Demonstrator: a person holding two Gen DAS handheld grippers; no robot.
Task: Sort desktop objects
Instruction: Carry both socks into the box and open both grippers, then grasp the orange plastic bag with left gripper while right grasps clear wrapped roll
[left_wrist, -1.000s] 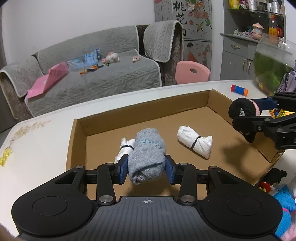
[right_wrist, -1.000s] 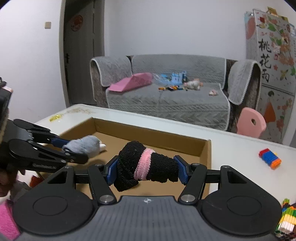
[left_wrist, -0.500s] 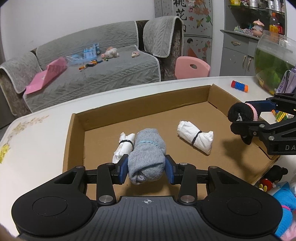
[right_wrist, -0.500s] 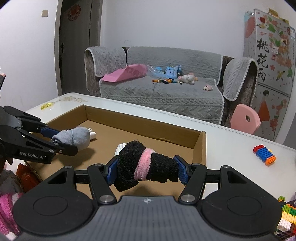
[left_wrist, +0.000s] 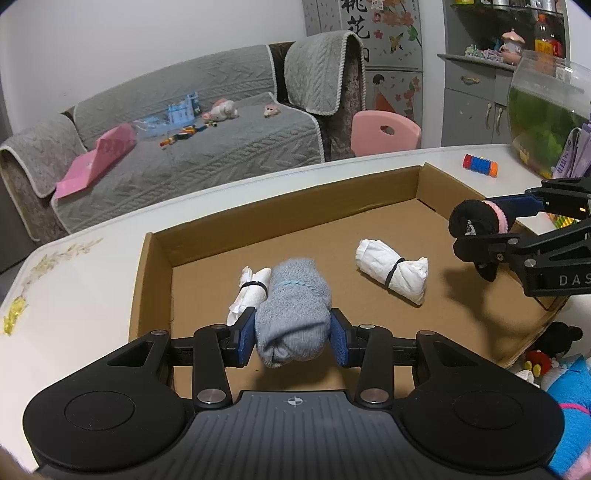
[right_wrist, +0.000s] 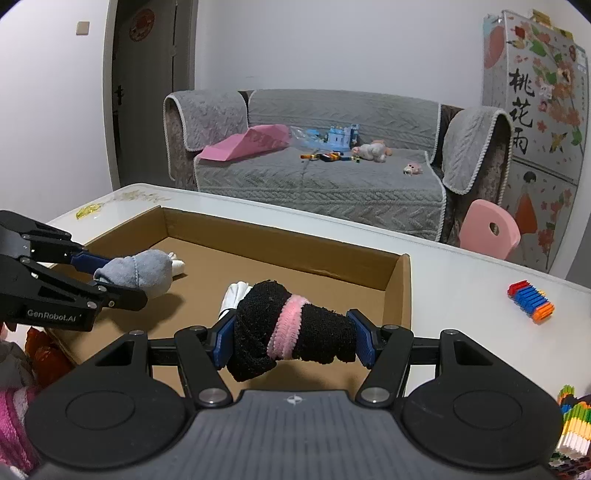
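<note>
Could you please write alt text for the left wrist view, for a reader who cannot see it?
The left gripper holds a rolled grey sock over a shallow cardboard box on a white table; its jaws are opening. Two white rolled bundles lie in the box. At right, the right gripper holds a black sock with a pink band.

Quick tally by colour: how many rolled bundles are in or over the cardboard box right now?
White: 2, lying in the box
Grey: 1, in the left tool
Black with pink band: 1, in the right tool
Total: 4
</note>
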